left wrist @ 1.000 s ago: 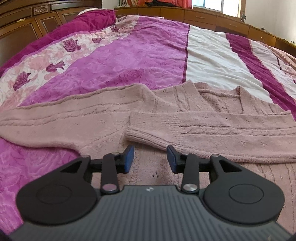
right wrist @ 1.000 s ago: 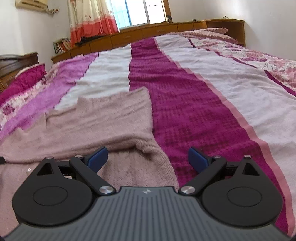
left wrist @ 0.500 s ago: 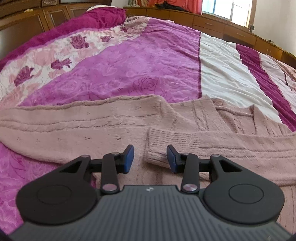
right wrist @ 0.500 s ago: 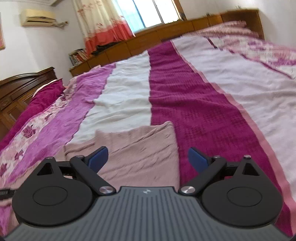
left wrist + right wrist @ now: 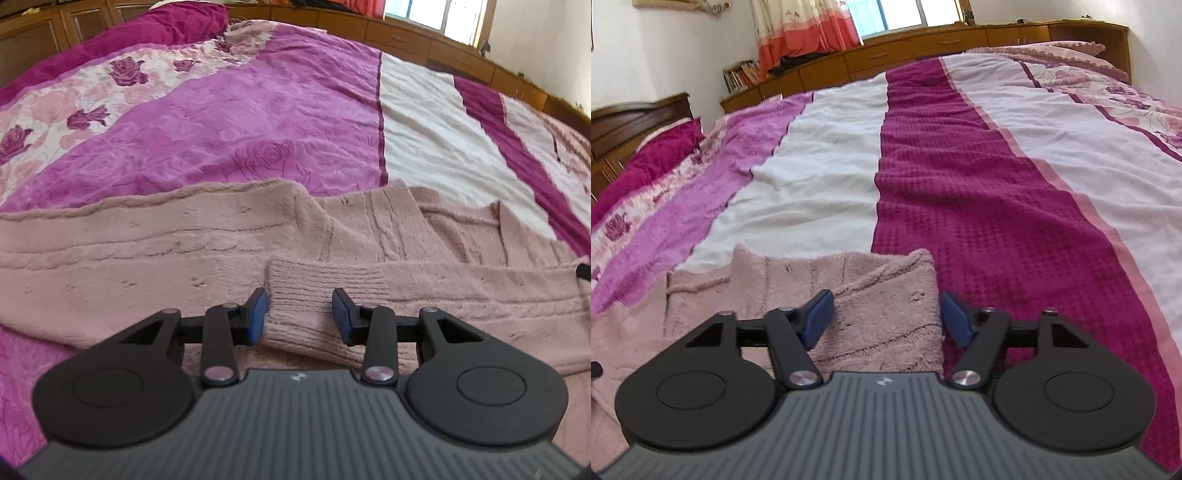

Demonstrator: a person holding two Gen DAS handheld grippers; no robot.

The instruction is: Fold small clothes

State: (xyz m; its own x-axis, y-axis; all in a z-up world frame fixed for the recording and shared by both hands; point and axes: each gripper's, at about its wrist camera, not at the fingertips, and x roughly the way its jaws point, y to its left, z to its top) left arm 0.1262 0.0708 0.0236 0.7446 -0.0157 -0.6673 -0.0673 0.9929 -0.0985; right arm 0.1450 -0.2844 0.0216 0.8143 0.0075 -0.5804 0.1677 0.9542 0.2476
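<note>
A pink cable-knit sweater (image 5: 147, 251) lies flat across the bed, with one sleeve folded over its body. The ribbed cuff (image 5: 299, 291) of that sleeve lies between the blue pads of my left gripper (image 5: 300, 314). The jaws stand partly apart and do not pinch the cuff. In the right wrist view the sweater (image 5: 798, 280) ends in a folded corner beside the magenta stripe. My right gripper (image 5: 886, 319) straddles that corner. Its jaws are closing, the knit lies between them, and the pads do not press on it.
The bedspread (image 5: 979, 192) runs in magenta, white and floral pink stripes far beyond the sweater. Dark wooden cabinets (image 5: 44, 33) stand at the head side. A low wooden shelf unit (image 5: 923, 48) with books and a curtained window lines the far wall.
My left gripper has slid toward the folded sleeve until its cuff lies between the jaws. My right gripper has travelled along the sweater to its far corner, and its jaws have narrowed.
</note>
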